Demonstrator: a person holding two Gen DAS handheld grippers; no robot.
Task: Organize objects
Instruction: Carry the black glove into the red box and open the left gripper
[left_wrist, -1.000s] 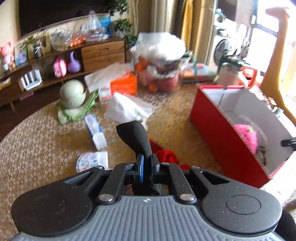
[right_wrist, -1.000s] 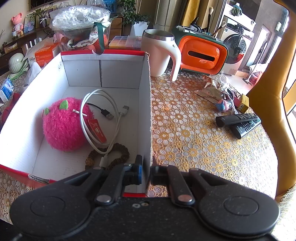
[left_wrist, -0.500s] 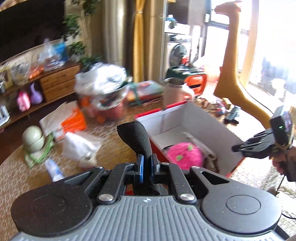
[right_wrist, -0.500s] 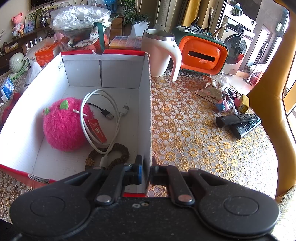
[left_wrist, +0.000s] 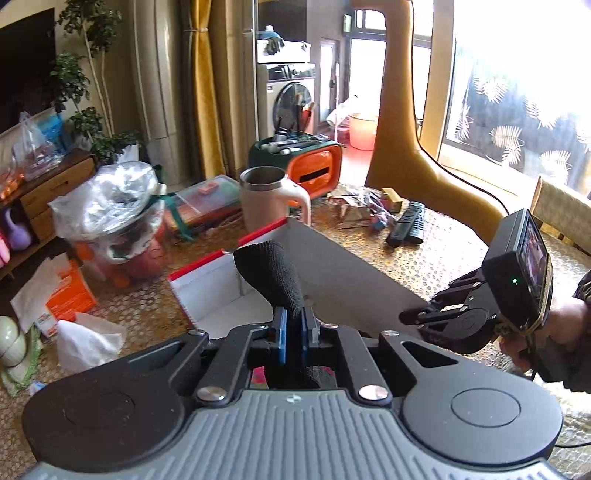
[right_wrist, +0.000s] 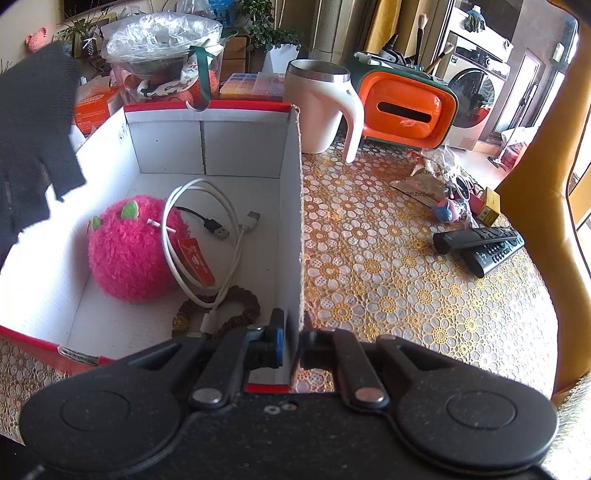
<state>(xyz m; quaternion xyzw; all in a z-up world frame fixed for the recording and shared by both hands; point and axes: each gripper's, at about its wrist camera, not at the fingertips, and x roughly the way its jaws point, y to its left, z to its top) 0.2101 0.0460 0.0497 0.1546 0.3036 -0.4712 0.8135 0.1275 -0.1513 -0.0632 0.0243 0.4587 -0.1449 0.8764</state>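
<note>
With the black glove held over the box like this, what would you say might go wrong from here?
1. The black glove hangs at the box's left wall, so on release it may drape over the rim or fall outside.
2. The right hand-held gripper pinches only the thin right wall; a pull might bend it or shift the box.
3. The glove could cover the white cable and pink plush.

Domestic living room: curtains (left_wrist: 201, 85), washing machine (left_wrist: 286, 99), potted plant (left_wrist: 79, 85), wooden sideboard (left_wrist: 51, 188), and lace-covered worktop (right_wrist: 399, 280) carrying remote controls (right_wrist: 480, 245) and a mug (right_wrist: 319, 107).
</note>
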